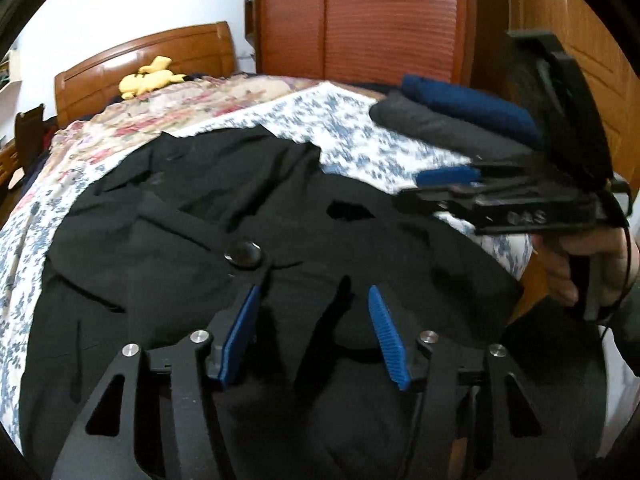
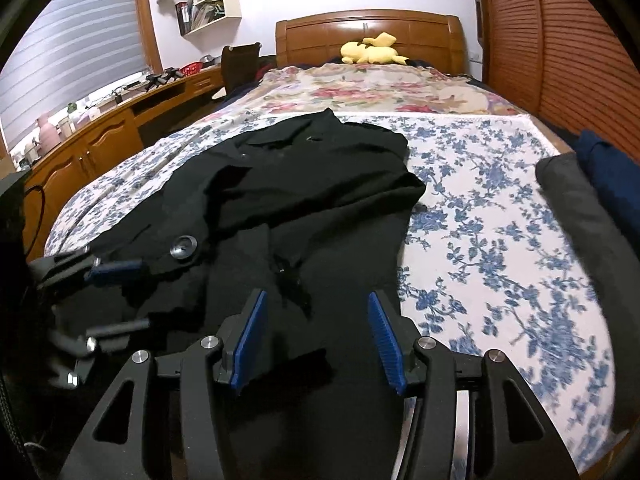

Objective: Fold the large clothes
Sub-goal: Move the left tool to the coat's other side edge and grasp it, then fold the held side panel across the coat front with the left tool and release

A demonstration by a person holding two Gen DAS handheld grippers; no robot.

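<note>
Right hand-held gripper (image 1: 436,188) body reads "GAS", above black coat (image 1: 200,220)

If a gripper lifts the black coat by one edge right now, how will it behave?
The black coat will probably drape and sag, since it already lies creased on the bedspread. It looks thick and large, so likely heavy for one grip. Its big button may swing.

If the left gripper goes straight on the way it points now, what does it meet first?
Most likely the black coat, which fills the view beyond the left gripper's open jaws, near the big button. Depth is unclear.
</note>
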